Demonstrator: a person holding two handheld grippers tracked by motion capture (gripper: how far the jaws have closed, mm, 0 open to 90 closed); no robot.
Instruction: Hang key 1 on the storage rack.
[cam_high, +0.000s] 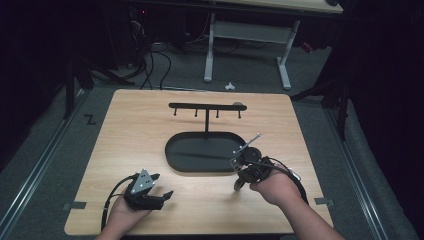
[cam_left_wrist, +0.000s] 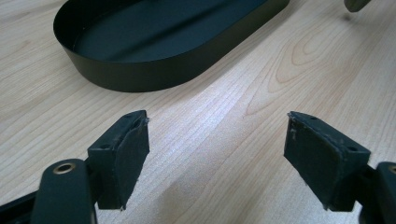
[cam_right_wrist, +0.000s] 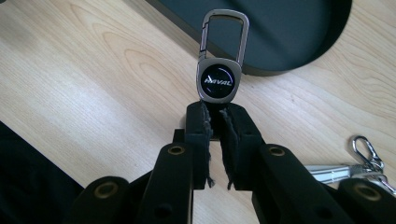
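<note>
Keychain (cam_right_wrist: 218, 79) pinched in right tongs (cam_right_wrist: 215, 122), above table (cam_right_wrist: 93, 88)

L gripper (cam_high: 159, 189) on table (cam_high: 130, 130), R gripper (cam_high: 239, 176) by tray (cam_high: 200, 152)

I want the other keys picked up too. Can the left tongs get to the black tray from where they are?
Probably yes. The left tongs stand open over bare table, and the black tray lies just ahead with nothing between. The right tongs, shut on the key fob, are off to the side.
</note>
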